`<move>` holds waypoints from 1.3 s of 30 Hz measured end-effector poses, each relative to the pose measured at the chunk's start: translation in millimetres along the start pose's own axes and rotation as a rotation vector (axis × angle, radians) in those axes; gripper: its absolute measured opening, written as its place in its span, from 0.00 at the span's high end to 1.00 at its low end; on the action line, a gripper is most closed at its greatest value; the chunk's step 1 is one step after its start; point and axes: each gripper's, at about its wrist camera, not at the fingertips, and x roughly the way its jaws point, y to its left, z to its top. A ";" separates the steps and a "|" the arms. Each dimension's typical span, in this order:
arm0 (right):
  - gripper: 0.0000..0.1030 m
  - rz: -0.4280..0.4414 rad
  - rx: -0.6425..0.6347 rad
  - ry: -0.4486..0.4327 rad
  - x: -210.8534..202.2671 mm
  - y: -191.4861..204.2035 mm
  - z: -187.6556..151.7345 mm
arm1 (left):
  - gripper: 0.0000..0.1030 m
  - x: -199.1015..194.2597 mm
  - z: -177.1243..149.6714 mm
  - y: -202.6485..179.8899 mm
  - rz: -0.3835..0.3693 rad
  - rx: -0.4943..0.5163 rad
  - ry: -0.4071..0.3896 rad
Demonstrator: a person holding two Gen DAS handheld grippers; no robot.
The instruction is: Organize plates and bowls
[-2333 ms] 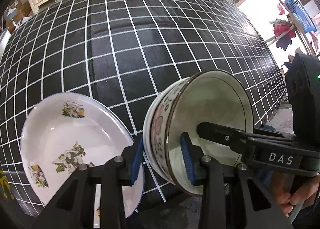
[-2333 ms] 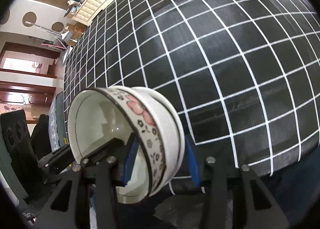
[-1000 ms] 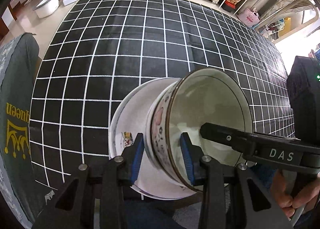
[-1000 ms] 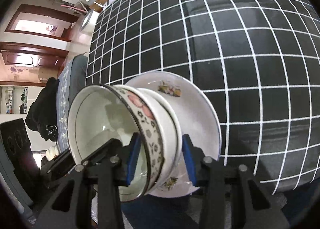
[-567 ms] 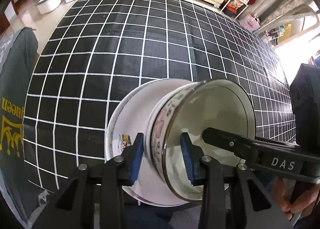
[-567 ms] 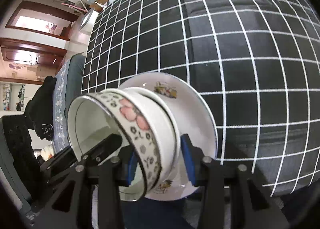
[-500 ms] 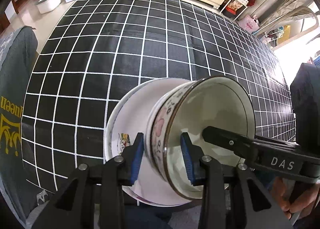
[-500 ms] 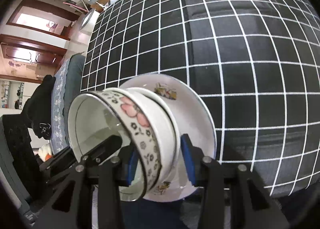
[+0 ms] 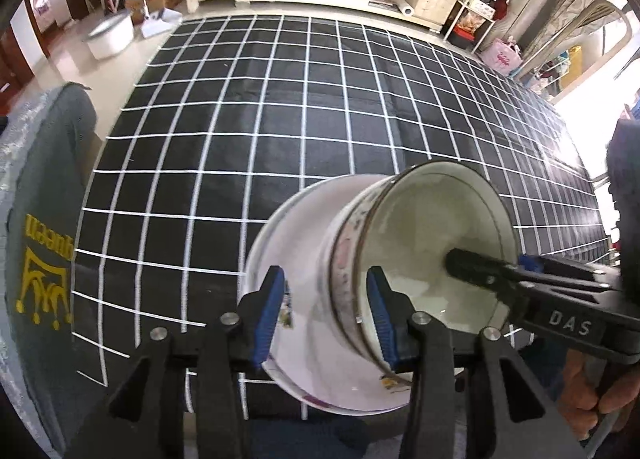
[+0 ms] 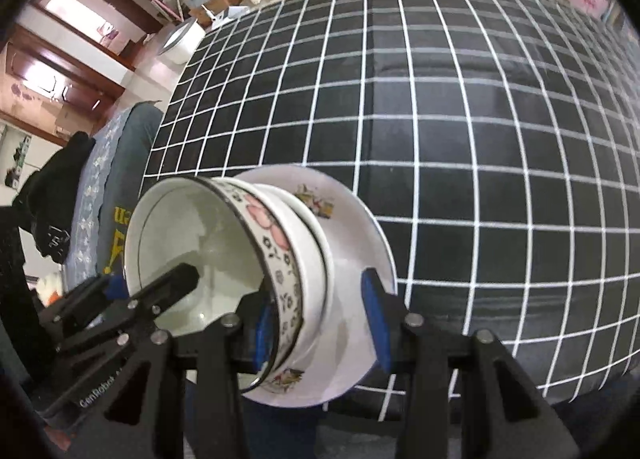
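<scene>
A: While both grippers flank the bowls (image 9: 404,259), note the stack: two bowls nested, the flowered one inside a plain white one, sitting in the plate (image 9: 288,243) near the front edge of the checked counter (image 9: 280,119).

B: Left gripper (image 9: 326,311)?

A: Jaws stand apart, one pad outside the plate-side wall, the other inside the inner bowl. From the left wrist view there is a gap on the outer pad; I judge it released or nearly so.

B: Right gripper (image 10: 322,317)?

A: Same picture, mirrored. One pad inside the bowl, the other out over the plate, clear daylight beside it. Jaws open, gripping nothing that I can see.

B: So how far along?

A: Judging by the layout, mostly done. Bowls nested, bowls on plate, one pile. No other crockery shows on the counter in either view.

B: Left to do?

A: Back both grippers out without dragging the rims. The stack looks tilted in the fisheye; I cannot tell whether it sits flat.
</scene>
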 end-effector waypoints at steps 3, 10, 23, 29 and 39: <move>0.55 -0.061 -0.069 -0.036 -4.1 9.0 -0.5 | 0.57 -7.1 -4.0 -1.8 0.026 0.016 -0.039; 0.53 -0.136 -0.166 -0.142 -23.1 20.2 -0.2 | 0.54 -38.2 -8.2 -4.0 0.106 0.028 -0.197; 0.52 -0.207 -0.244 -0.339 -73.0 22.8 -17.0 | 0.52 -83.3 -25.1 -29.8 0.167 0.072 -0.355; 0.52 -0.235 -0.267 -0.381 -94.8 17.7 -32.6 | 0.52 -103.7 -40.9 -51.5 0.172 0.108 -0.434; 0.25 -0.263 -0.271 -0.561 -147.2 12.1 -74.0 | 0.20 -137.0 -72.3 -90.0 0.166 0.144 -0.519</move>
